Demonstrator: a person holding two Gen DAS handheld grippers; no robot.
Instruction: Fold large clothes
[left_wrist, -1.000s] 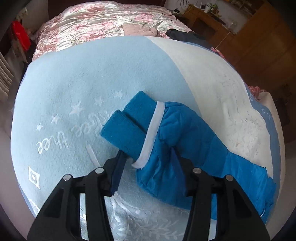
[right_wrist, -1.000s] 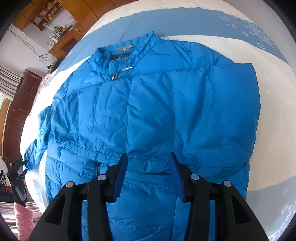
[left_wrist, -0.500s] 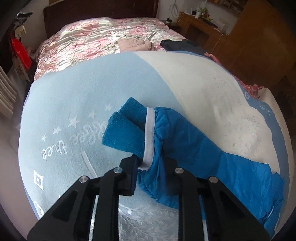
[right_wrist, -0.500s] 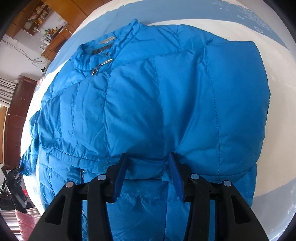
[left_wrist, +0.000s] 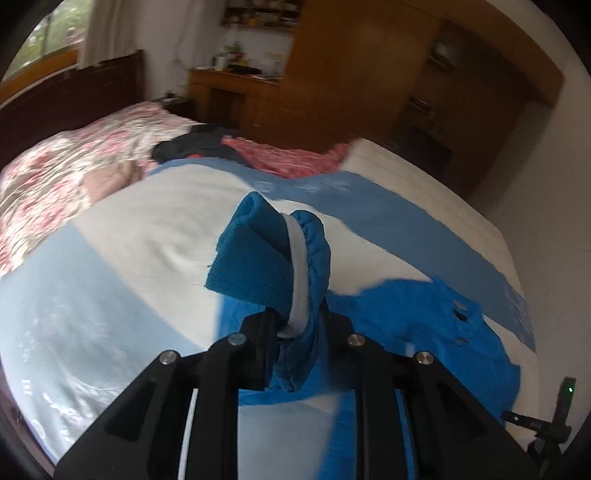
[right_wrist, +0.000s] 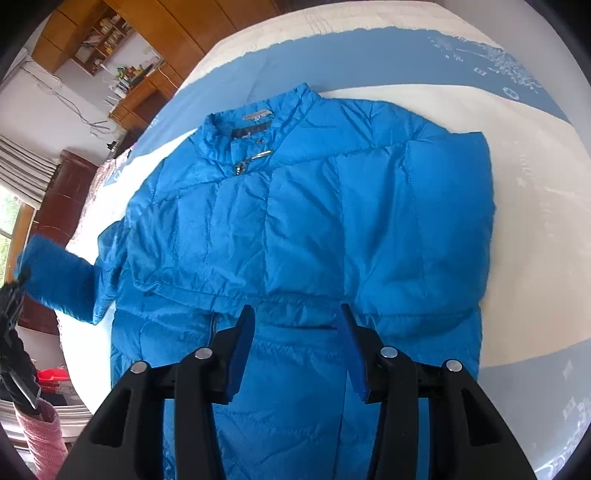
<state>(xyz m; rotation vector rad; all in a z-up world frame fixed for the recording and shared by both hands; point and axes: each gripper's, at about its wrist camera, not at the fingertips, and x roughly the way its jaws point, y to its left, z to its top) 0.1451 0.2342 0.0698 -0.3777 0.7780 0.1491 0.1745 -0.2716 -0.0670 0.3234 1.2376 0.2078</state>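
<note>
A bright blue puffer jacket (right_wrist: 314, 221) lies front up on a pale blue and white blanket (right_wrist: 535, 229), collar away from me. Its far sleeve is folded across the chest. My left gripper (left_wrist: 295, 332) is shut on the other sleeve's knitted cuff (left_wrist: 255, 258) with a white band and holds it raised above the bed. The raised cuff (right_wrist: 55, 280) shows at the left edge of the right wrist view. My right gripper (right_wrist: 297, 332) is open and empty, hovering over the jacket's waist.
A floral pink quilt (left_wrist: 66, 166) and dark clothes (left_wrist: 195, 147) lie at the bed's head. A wooden desk (left_wrist: 236, 96) and wardrobe (left_wrist: 406, 85) stand beyond. A pink stool (right_wrist: 37, 443) is by the bedside.
My left gripper closed on the sleeve cuff and lifted it off the blanket, swinging toward the jacket body. My right gripper stays open above the waist, pulled back slightly.
</note>
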